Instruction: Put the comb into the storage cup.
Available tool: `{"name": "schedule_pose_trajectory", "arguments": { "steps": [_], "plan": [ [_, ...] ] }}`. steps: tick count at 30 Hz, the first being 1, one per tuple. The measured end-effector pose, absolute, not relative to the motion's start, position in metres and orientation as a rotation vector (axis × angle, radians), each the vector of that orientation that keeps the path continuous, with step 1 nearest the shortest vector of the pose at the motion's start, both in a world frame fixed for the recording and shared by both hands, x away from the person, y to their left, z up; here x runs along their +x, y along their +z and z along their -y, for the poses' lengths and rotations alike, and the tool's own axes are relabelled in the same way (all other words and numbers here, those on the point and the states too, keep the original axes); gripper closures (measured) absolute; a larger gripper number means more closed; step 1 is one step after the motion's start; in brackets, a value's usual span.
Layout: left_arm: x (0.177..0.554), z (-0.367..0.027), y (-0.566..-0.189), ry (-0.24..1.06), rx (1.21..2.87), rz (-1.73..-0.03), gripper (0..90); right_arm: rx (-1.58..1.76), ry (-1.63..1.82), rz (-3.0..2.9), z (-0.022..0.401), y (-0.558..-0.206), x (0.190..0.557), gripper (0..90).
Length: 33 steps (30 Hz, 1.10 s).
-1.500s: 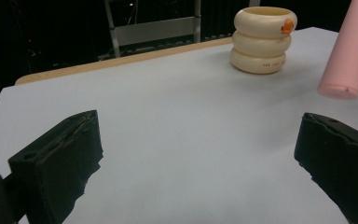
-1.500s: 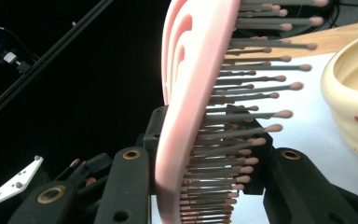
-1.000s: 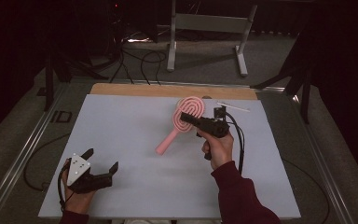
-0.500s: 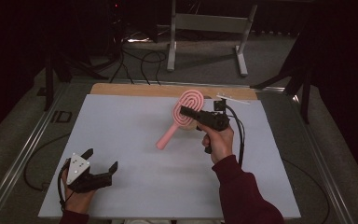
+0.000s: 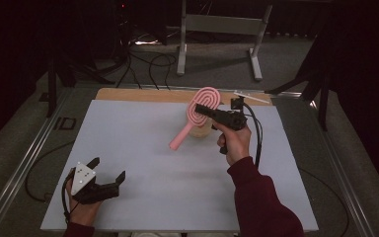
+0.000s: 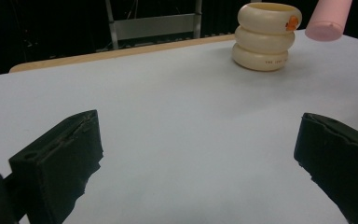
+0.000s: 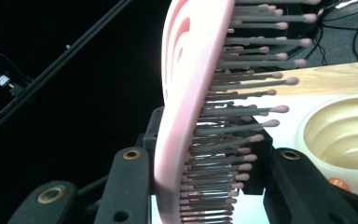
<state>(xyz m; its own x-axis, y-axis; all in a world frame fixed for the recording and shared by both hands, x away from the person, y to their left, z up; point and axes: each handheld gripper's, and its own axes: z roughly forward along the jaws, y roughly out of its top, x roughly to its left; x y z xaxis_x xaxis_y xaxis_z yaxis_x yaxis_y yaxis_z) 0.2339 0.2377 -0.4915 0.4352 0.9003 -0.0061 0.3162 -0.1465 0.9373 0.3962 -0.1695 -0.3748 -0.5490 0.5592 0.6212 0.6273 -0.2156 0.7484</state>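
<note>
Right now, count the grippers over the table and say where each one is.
2. The left gripper sits at the near left of the white table, jaws apart and empty. The right gripper is raised at the far right, clamped on the pink hairbrush.

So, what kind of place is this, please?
Probably a lab or studio set up for recording: a white table under dark curtains, loose cables on the carpet, and a metal stand behind.

The brush (image 5: 196,114) sits in the right hand-held gripper (image 5: 208,111) above the table's (image 5: 143,148) far side — over the ringed cup (image 6: 265,36). The left hand-held gripper (image 5: 109,173) rests near-left, well apart.
</note>
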Motion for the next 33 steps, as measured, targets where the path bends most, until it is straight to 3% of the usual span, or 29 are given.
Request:
{"name": "schedule_pose_trajectory", "arguments": {
  "steps": [33],
  "plan": [
    [0.234,-0.236,-0.493,0.721,1.702,-1.059,1.7,-1.567,-1.963,1.935,0.183,-0.364,0.417,64.1]
  ]
}}
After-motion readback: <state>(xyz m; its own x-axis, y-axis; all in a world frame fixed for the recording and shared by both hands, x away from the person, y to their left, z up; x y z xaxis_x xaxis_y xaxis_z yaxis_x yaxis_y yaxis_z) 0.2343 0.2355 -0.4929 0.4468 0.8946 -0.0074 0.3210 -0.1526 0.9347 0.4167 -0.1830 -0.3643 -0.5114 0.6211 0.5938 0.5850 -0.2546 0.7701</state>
